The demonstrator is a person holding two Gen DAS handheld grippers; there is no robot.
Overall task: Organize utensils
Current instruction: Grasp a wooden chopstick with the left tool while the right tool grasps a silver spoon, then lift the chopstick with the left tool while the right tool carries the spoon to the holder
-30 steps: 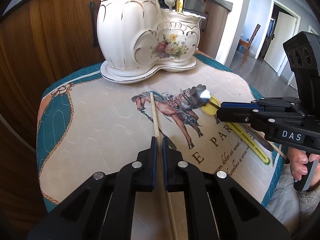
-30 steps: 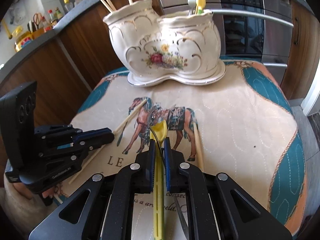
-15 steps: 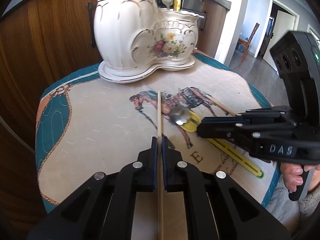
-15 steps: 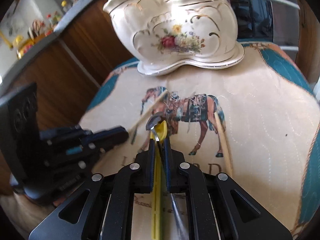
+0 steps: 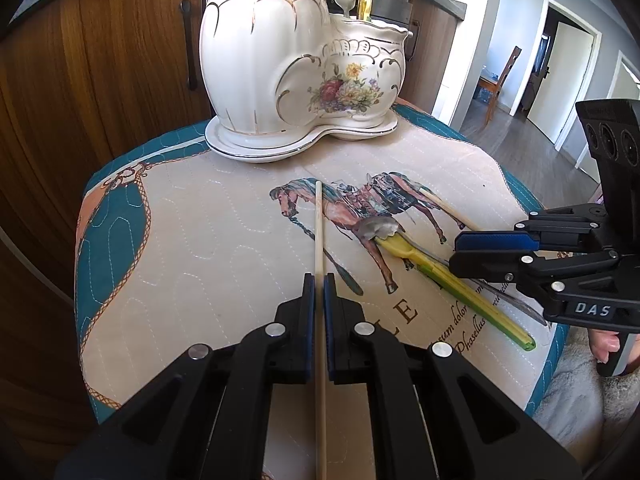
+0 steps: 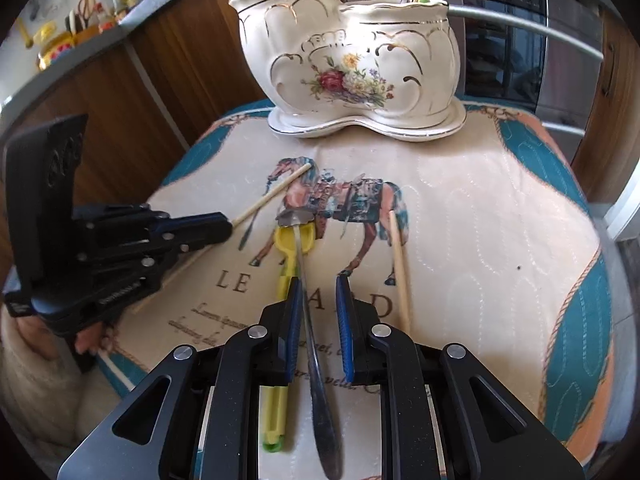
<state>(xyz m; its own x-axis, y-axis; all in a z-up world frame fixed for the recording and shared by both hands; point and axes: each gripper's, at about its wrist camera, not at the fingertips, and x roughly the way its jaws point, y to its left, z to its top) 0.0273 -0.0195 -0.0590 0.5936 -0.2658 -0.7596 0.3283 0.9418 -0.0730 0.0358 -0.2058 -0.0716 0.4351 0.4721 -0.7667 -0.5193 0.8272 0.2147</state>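
My left gripper (image 5: 319, 278) is shut on a wooden chopstick (image 5: 319, 220) that points toward the white floral ceramic holder (image 5: 280, 60). In the right wrist view my right gripper (image 6: 318, 284) has its jaws opening. A metal spoon (image 6: 316, 360) lies between them by the left pad, and the right pad stands apart from it. A yellow spoon (image 6: 294, 240) lies on the mat under the left finger. A second chopstick (image 6: 400, 264) rests just right of the gripper. The holder (image 6: 352, 60) has chopsticks in its left cup and forks in its right.
Everything sits on a quilted horse-print mat (image 5: 200, 240) over a small raised surface with rounded edges. Wooden cabinets (image 5: 100, 80) stand behind on the left, an oven (image 6: 504, 40) behind on the right. A hand (image 5: 604, 344) grips the right tool's handle.
The right gripper's jaws have parted from around the yellow and metal spoons, which now lie flat on the mat. The chopstick in the left gripper has swung straight.
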